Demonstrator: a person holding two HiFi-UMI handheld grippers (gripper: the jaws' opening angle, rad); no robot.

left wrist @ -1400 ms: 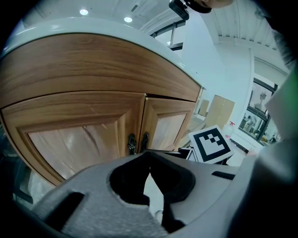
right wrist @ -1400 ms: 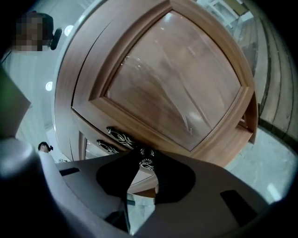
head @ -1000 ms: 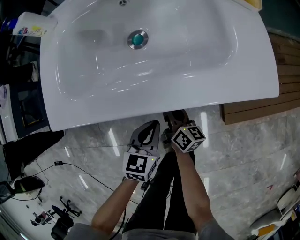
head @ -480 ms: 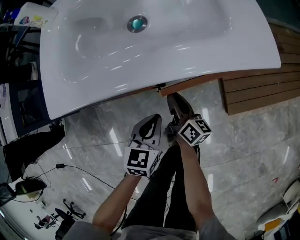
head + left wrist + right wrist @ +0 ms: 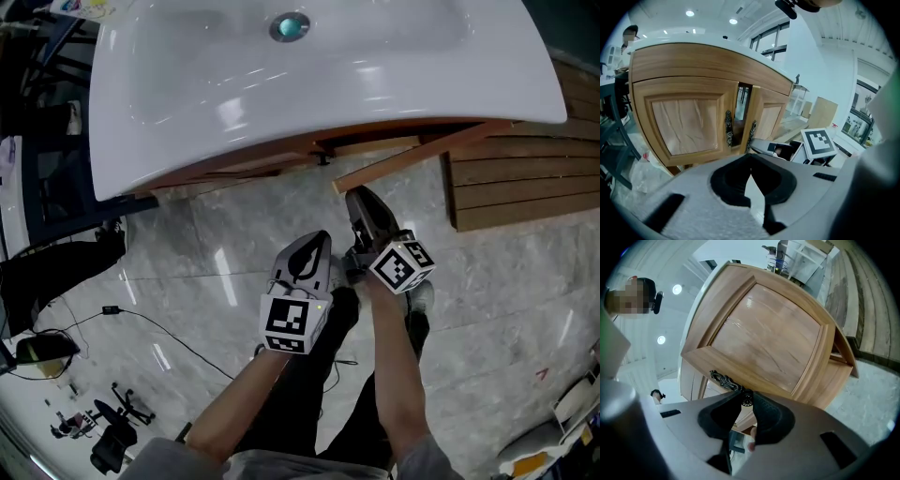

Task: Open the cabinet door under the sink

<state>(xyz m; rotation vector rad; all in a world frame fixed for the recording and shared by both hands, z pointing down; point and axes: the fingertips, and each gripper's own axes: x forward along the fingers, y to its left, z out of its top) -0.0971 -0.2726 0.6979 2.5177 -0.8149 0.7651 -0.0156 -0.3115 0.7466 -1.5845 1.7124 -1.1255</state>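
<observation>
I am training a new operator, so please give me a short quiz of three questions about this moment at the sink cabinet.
1. Fill in: the left claw holds ____.
2. Which claw grips the ornate handle? A: left claw. B: right claw.
3. True or false: the cabinet door with that handle stands partly open.
Key: 1 nothing; 2 B; 3 true.

We are standing on a glossy grey marble floor (image 5: 487, 309). A thin black cable (image 5: 141, 313) is trailing across it towards its left edge. A wooden slatted platform (image 5: 525, 187) is lying along its right edge, and the wooden sink cabinet (image 5: 684, 126) is standing on it ahead.
</observation>
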